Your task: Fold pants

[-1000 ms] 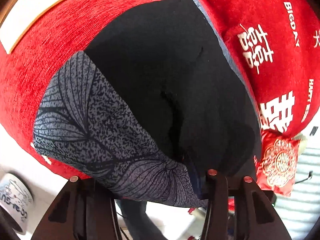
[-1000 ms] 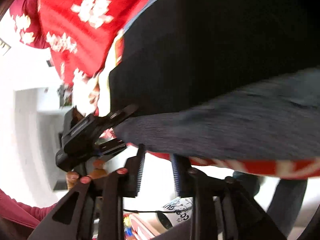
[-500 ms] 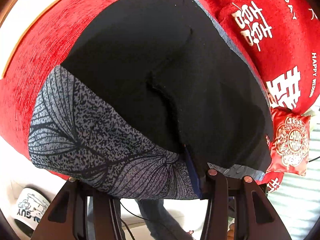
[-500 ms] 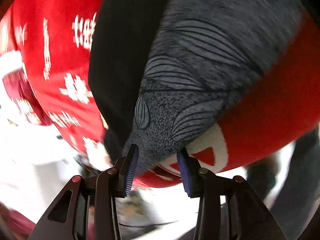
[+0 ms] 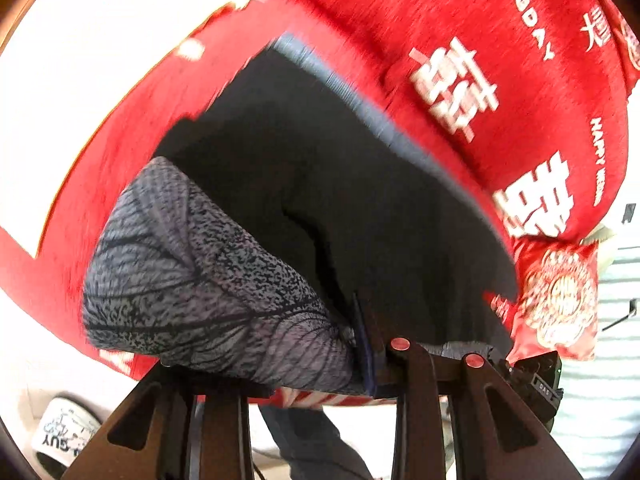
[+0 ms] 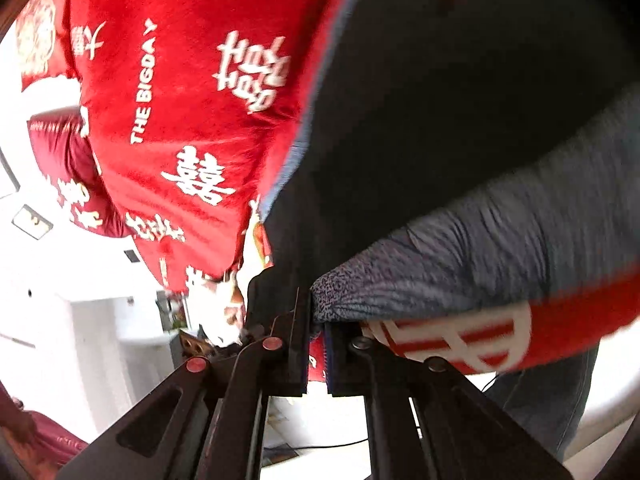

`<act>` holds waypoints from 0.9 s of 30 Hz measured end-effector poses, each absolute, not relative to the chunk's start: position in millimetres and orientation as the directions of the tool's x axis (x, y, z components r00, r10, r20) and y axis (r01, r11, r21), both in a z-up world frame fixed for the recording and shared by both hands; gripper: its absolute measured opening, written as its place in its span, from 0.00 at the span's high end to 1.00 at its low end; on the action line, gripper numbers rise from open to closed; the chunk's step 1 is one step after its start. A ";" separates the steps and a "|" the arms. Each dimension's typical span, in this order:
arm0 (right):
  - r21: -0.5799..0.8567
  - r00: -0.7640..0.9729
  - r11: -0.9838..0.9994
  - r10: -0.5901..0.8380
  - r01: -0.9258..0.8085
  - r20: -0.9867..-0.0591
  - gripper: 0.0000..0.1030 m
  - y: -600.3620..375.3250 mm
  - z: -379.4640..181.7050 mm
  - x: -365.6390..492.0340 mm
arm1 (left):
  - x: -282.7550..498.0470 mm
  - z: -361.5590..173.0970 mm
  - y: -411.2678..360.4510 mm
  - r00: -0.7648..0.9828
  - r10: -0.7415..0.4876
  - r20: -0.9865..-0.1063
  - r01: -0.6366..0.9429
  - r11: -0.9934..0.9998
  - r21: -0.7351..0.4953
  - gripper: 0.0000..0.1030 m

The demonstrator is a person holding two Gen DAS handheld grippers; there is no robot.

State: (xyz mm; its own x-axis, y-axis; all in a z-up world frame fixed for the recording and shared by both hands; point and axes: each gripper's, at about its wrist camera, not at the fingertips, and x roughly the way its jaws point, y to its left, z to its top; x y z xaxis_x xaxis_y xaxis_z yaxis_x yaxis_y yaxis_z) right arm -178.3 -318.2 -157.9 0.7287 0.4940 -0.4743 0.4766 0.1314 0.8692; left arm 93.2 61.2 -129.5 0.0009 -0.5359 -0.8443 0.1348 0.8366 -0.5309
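Observation:
The pants are black with a grey leaf-print band at the near end. They lie on a red bed cover. My left gripper stands open at the near edge, the print band bunched between its fingers. In the right wrist view the pants and print band fill the right side. My right gripper is shut on the corner of the print band.
A red quilt with white characters lies beside the pants; it also shows in the right wrist view. A small red pouch sits at the right. A white slipper is on the floor. A person's jeans leg stands close.
My right gripper has closed on the corner of the print band; half a second ago its jaws were open around it. The left view has shifted, with the fabric bunching between the left fingers.

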 end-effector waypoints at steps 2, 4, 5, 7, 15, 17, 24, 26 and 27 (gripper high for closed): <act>0.875 0.717 0.163 0.515 0.457 -0.470 0.94 -340.0 -146.6 -154.2 | 111.4 -117.2 47.3 0.039 -0.541 -0.840 0.152 0.834 -0.530 0.69; 0.872 0.698 0.188 0.533 0.453 -0.477 0.94 -355.6 -136.8 -121.9 | 137.2 -108.9 28.6 0.073 -0.541 -0.838 0.172 0.835 -0.523 0.69; 0.865 0.679 0.202 0.547 0.459 -0.488 0.94 -368.7 -136.0 -103.5 | 149.0 -108.4 23.1 0.085 -0.536 -0.840 0.179 0.837 -0.517 0.69; 0.850 0.636 0.243 0.575 0.468 -0.514 0.93 -392.4 -138.4 -66.9 | 175.5 -109.1 3.0 0.133 -0.510 -0.850 0.203 0.853 -0.480 0.69; 0.746 0.435 0.429 0.620 0.509 -0.653 0.91 -445.0 -205.8 53.7 | 257.0 -176.9 -45.4 0.240 -0.283 -0.929 0.142 0.956 -0.255 0.24; 0.717 0.402 0.449 0.611 0.534 -0.682 0.91 -450.1 -224.6 70.4 | 265.8 -194.6 -49.8 0.254 -0.214 -0.943 0.112 0.975 -0.191 0.18; 0.724 0.389 0.451 0.629 0.522 -0.673 0.37 -452.4 -214.1 82.6 | 272.2 -176.2 -46.8 0.283 -0.139 -0.949 0.071 0.990 -0.124 0.13; 0.745 0.419 0.498 0.619 0.445 -0.664 0.36 -446.0 -184.1 76.1 | 264.6 -155.9 -38.5 0.309 -0.125 -0.943 0.072 0.992 -0.108 0.13; 0.749 0.427 0.512 0.617 0.420 -0.661 0.36 -442.4 -175.1 73.8 | 259.3 -147.0 -35.3 0.322 -0.110 -0.940 0.079 0.993 -0.089 0.13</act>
State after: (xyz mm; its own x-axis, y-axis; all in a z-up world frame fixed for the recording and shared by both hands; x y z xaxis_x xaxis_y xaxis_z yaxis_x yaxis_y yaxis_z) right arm 73.8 -442.4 -175.1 0.4271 0.6168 -0.6611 0.4204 0.5118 0.7492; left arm 259.3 -35.3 -147.0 0.3218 -0.1102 -0.9404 0.0794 0.9928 -0.0892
